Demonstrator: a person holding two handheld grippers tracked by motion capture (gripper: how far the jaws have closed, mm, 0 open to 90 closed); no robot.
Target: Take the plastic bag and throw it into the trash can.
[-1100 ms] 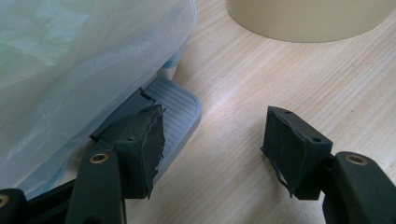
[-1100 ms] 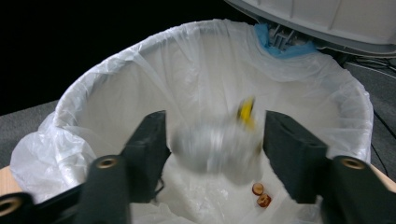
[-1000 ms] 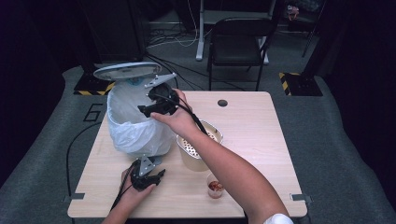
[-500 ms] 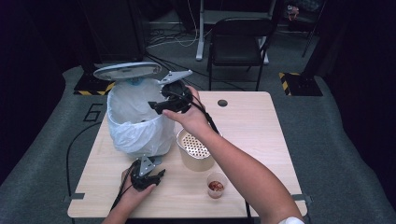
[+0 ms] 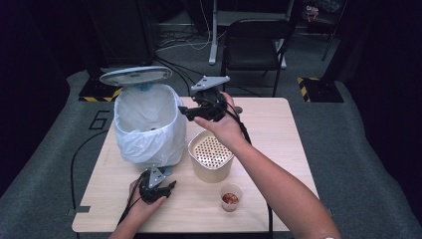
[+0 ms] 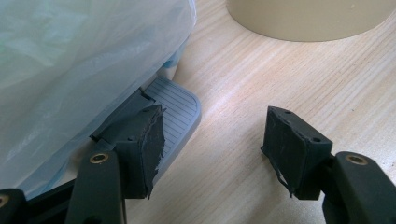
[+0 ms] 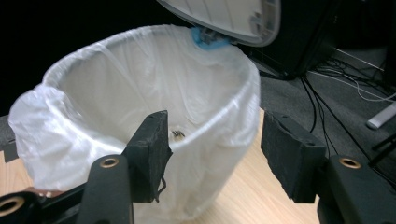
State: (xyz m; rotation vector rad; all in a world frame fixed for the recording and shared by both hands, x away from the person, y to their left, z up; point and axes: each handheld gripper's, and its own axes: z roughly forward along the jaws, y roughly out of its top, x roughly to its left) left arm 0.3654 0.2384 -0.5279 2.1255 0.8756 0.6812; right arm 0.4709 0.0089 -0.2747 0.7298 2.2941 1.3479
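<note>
A pedal bin (image 5: 149,124) lined with a white bag (image 7: 140,93) stands at the table's left, its grey lid (image 5: 135,75) raised. My left gripper (image 5: 166,186) lies low at the bin's foot. In the left gripper view one jaw of the left gripper (image 6: 215,140) rests on the ribbed grey pedal (image 6: 180,105), and the jaws are apart with nothing between them. My right gripper (image 5: 185,110) hovers just right of the bin's rim, pointing at it. The right gripper's (image 7: 212,149) jaws have just been closing and hold nothing. A small dark scrap (image 7: 177,134) lies inside the bag.
A beige container (image 5: 211,154) with a perforated top stands right of the bin, close to my left gripper. A small cup (image 5: 231,197) of red bits sits near the front edge of the wooden table (image 5: 278,134). A chair (image 5: 254,40) stands behind the table.
My right hand has drawn back to the right, from above the bin's opening to beside its rim. The left hand and the raised lid have stayed as they were.
</note>
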